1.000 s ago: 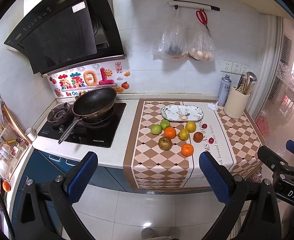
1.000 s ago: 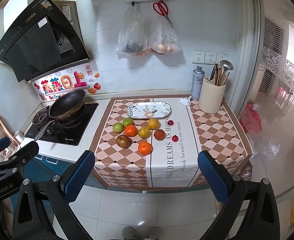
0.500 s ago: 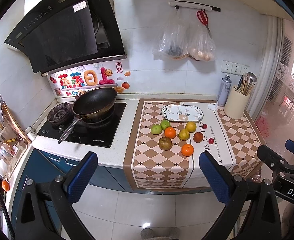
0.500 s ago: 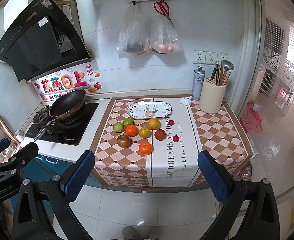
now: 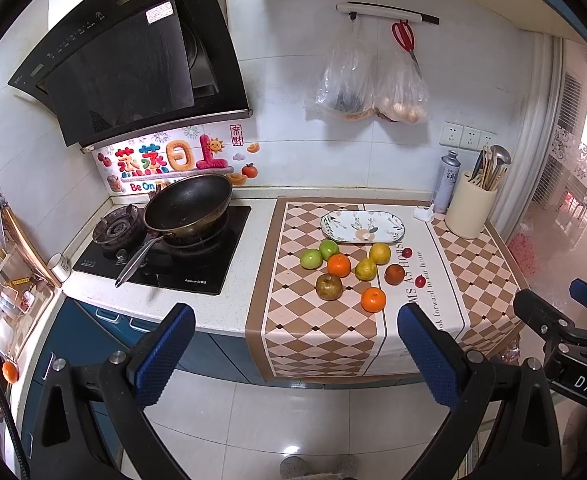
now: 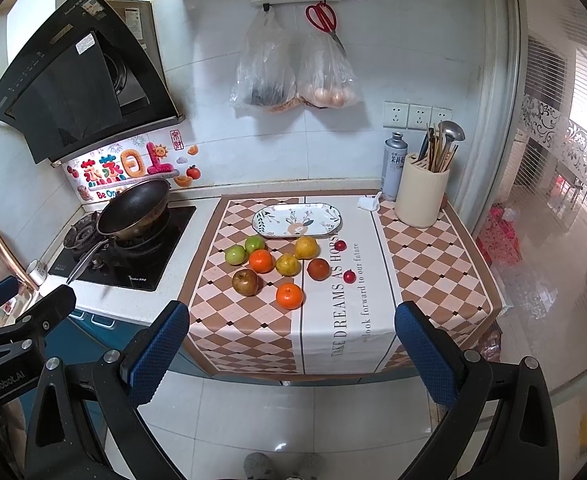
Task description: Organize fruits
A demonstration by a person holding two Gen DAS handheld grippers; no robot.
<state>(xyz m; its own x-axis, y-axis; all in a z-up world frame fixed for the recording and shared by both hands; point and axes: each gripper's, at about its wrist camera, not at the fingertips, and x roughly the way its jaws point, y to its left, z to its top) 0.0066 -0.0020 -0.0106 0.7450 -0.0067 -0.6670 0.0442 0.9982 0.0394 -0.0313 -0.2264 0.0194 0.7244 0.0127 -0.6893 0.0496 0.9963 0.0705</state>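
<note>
Several fruits lie loose on the checkered cloth (image 6: 229, 320): two green apples (image 6: 235, 255), two oranges (image 6: 289, 295), two yellow fruits (image 6: 287, 265), a brown apple (image 6: 245, 282), a dark red fruit (image 6: 318, 269) and two small red ones (image 6: 348, 276). An oval patterned plate (image 6: 296, 221) lies empty behind them; it also shows in the left wrist view (image 5: 362, 226). My left gripper (image 5: 295, 356) and right gripper (image 6: 291, 350) are both open and empty, held well back from the counter above the floor.
A black wok (image 6: 133, 210) sits on the stove at the left under a range hood. A cream utensil holder (image 6: 421, 194) and a grey can (image 6: 393, 168) stand at the back right. Plastic bags (image 6: 293, 72) and red scissors hang on the wall.
Both grippers have edged slightly closer to the counter. Nothing on the counter has moved.
</note>
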